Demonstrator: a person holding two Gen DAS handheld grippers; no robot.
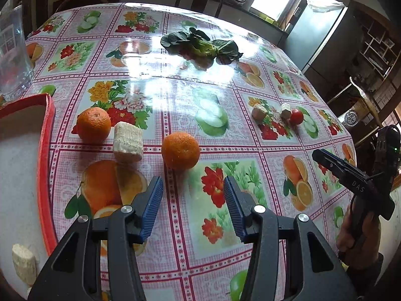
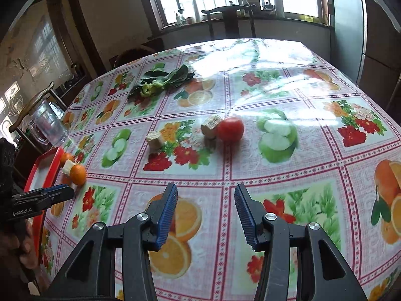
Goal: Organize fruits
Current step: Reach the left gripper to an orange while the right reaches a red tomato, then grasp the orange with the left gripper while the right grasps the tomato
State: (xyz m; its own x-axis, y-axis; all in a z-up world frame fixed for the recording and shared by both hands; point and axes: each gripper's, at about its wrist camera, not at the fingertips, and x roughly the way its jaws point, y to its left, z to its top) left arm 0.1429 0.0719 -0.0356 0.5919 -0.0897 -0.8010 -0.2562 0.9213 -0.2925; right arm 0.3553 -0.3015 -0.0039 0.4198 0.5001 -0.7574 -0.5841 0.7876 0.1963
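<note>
Left hand-held gripper (image 1: pixel 193 200): we are holding it spread wide and empty, hovering just short of the nearer orange (image 1: pixel 180 150)
Right hand-held gripper (image 2: pixel 205 210): we are keeping it spread too, gripping nothing, aiming toward the tomato (image 2: pixel 230 128), which is sitting well ahead

Fruit: a second orange (image 1: pixel 93 124) is lying just beside a pale cylinder block (image 1: pixel 128 141); the tomato is touching a similar pale chunk (image 2: pixel 211 126), with another chunk (image 2: pixel 155 139) near it

Tray (image 1: pixel 45 165): the red-rimmed tray is waiting at the counter's left edge, with one pale piece (image 1: pixel 23 263) lying by it; whether inside or outside we cannot tell

Risk: we are judging that the round, dimpled oranges may be rolling away on the glossy oilcloth (image 1: pixel 215 225) if a ribbed blue pad (image 1: pixel 153 200) is nudging them off-centre; the tomato's smooth, soft skin may be bruising under a hard squeeze; printed oranges on the cloth may be confusing our aim

Surroundings: leafy greens (image 1: pixel 200 45) are lying far back; a clear glass jug (image 1: pixel 12 55) is standing behind the tray
</note>
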